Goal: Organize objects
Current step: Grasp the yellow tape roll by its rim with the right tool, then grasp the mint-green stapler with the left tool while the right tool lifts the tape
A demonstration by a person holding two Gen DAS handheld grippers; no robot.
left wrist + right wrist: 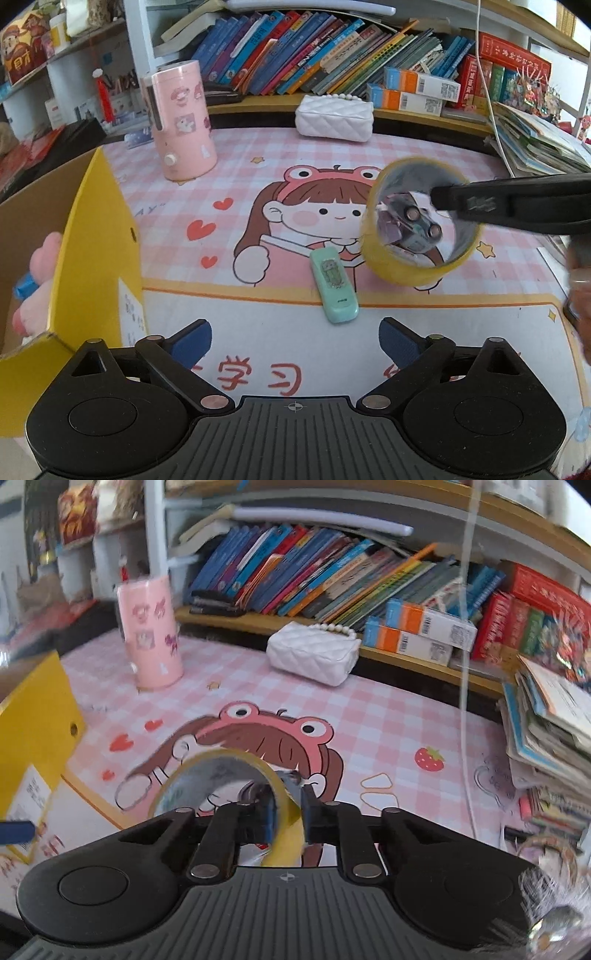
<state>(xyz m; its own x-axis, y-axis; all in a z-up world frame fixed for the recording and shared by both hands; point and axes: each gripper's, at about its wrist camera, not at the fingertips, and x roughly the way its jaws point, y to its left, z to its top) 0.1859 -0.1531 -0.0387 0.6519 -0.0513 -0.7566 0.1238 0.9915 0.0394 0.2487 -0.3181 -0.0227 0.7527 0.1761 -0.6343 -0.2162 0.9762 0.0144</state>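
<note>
A yellow tape roll (402, 264) is held tilted above the pink mat, with a button-battery pack showing through its hole. My right gripper (288, 814) is shut on the tape roll (221, 760), pinching its wall; from the left wrist view it reaches in from the right (480, 206). My left gripper (295, 339) is open and empty, low over the mat's front. A mint-green stapler (334, 286) lies on the mat just ahead of it. A yellow cardboard box (99, 236) stands open at the left with a pink plush (40, 266) inside.
A pink cylindrical humidifier (183, 122) and a white quilted purse (334, 118) stand at the back of the mat. Book rows fill the shelf behind (314, 55). A stack of books (550, 731) sits at the right, with rubber bands (378, 790) nearby.
</note>
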